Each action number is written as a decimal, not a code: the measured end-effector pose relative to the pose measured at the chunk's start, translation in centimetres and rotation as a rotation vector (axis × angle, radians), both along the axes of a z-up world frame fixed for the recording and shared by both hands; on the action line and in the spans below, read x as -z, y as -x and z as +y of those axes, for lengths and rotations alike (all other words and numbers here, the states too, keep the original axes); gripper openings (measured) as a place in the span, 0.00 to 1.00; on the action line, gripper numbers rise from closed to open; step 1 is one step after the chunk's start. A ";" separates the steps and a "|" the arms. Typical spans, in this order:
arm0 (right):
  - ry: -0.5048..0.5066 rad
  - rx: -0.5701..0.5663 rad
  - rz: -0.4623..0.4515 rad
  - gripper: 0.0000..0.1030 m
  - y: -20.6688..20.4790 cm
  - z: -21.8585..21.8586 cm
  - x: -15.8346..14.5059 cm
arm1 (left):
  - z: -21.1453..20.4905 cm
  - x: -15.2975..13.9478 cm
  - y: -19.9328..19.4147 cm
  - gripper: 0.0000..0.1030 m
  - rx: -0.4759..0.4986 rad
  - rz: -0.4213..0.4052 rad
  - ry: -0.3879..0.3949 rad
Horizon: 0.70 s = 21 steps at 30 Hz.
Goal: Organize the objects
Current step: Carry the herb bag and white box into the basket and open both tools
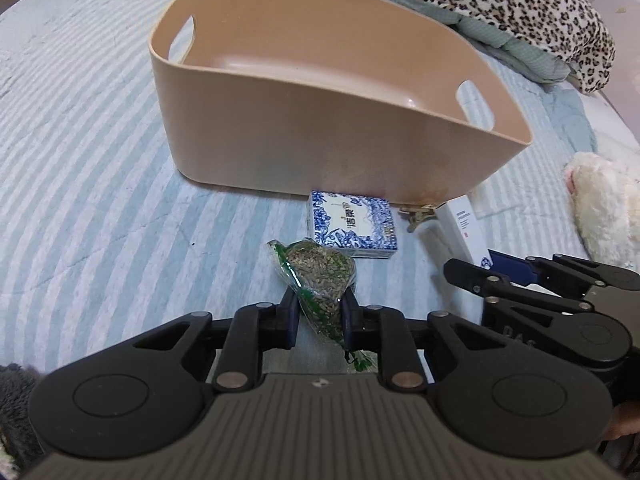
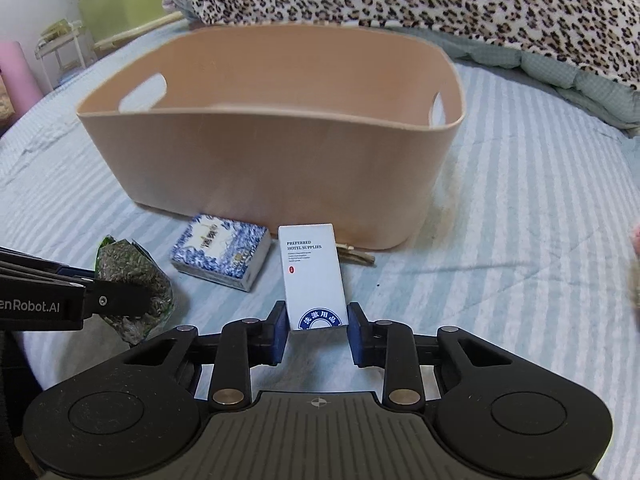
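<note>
A beige bin (image 1: pixel 320 128) with handle cutouts stands on the striped bed; it also shows in the right wrist view (image 2: pixel 260 160) and looks empty. My left gripper (image 1: pixel 318 316) is shut on a clear bag of green-brown seeds (image 1: pixel 320 276), also seen in the right wrist view (image 2: pixel 132 280). My right gripper (image 2: pixel 318 326) has its jaws around the near end of a white hotel-supplies box (image 2: pixel 314 276), touching or nearly touching its sides; the box lies on the bed (image 1: pixel 460 228). A blue-and-white patterned box (image 1: pixel 352 224) lies before the bin (image 2: pixel 222 254).
A gold hair clip (image 1: pixel 420 214) lies by the bin's front wall (image 2: pixel 356 256). A leopard-print blanket (image 2: pixel 440 8) is heaped behind the bin. A white plush toy (image 1: pixel 604 208) lies at the right. The striped bedsheet (image 1: pixel 100 200) spreads left.
</note>
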State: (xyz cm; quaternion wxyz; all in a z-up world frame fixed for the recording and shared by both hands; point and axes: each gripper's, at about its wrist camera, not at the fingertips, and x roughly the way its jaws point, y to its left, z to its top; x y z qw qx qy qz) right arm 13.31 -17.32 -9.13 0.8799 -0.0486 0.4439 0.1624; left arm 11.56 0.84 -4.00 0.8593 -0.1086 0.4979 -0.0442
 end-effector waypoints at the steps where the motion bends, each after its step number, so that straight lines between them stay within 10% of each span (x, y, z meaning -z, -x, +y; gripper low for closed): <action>1: -0.007 -0.001 -0.007 0.28 0.2 -0.3 -0.5 | 0.1 -0.5 0.2 0.21 0.000 -0.013 0.005; 21: -0.139 0.051 -0.284 0.28 -2.4 -1.8 -12.2 | -0.6 -9.9 -4.1 0.22 0.025 -0.306 -0.143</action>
